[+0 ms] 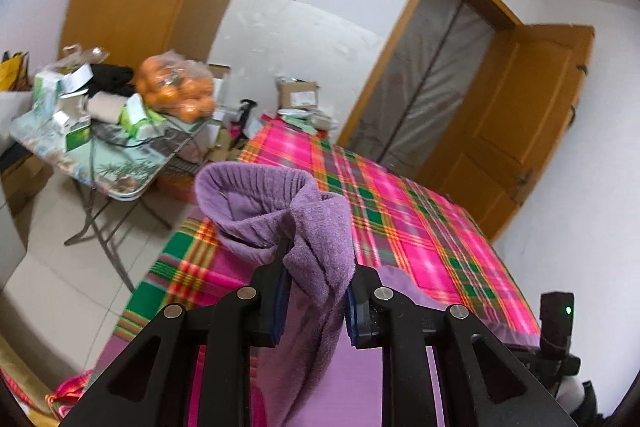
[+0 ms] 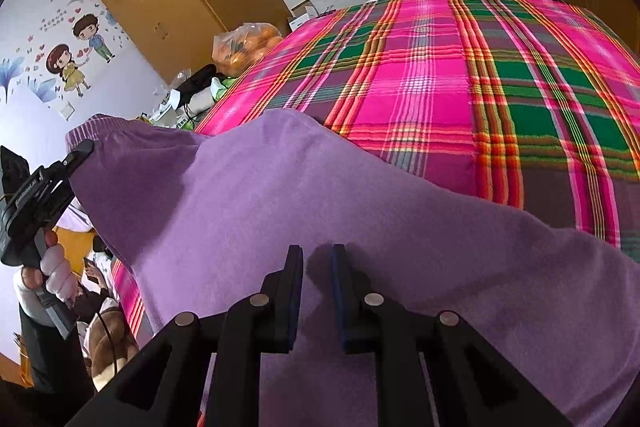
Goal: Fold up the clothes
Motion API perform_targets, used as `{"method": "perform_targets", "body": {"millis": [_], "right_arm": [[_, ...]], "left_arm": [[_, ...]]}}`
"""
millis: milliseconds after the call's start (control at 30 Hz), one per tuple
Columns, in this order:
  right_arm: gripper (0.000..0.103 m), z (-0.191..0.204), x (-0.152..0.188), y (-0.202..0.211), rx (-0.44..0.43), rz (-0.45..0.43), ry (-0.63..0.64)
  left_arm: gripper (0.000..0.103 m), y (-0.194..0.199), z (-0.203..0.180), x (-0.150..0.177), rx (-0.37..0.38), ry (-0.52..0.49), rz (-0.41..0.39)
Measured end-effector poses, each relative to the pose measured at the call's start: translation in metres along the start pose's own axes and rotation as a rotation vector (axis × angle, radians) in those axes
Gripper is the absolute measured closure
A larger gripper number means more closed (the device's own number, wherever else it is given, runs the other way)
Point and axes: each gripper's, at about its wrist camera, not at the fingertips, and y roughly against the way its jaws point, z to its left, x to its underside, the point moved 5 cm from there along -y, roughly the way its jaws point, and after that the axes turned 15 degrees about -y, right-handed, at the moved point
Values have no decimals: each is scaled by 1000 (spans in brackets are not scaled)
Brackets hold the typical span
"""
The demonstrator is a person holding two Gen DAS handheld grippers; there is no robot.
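Now: left tool (image 1: 316, 291) clamping purple garment (image 2: 320, 195) waistband, lower centre; right tool (image 2: 316, 259) narrow, fold apparently pinched (unclear). Keep taut above bed (image 2: 460, 75).

The lower part of the purple garment (image 1: 316, 259) was cut off by the frame's bottom edge. Whether cloth was pinched by the right gripper (image 2: 317, 259) could not be told. Table clutter (image 1: 80, 107) was blurred.

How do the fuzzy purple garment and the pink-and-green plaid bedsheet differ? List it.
The fuzzy purple garment is one plain colour; the pink-and-green plaid bedsheet is striped in checks. The garment is bunched and lifted at one ribbed end by the left gripper; the bedsheet lies flat. Both are soft fabric.
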Motion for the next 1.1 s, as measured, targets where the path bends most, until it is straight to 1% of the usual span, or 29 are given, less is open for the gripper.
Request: {"method": "perform_targets", "body": {"millis": [333, 533, 767, 867, 1000, 1100], "right_arm": [[89, -8, 3, 7, -25, -7, -20], [89, -15, 3, 10, -34, -8, -39], [89, -19, 5, 11, -46, -8, -52], [89, -21, 5, 12, -52, -8, -57], [89, -22, 5, 12, -58, -8, -64], [88, -23, 7, 12, -63, -8, -69]], "left_arm": [[80, -9, -75, 5, 121, -183, 34], [82, -18, -114, 21, 201, -267, 71], [83, -34, -146, 49, 281, -342, 142], [83, -39, -158, 64, 300, -385, 177], [83, -44, -171, 84, 303, -442, 229], [82, -45, -172, 91, 306, -451, 249]]}}
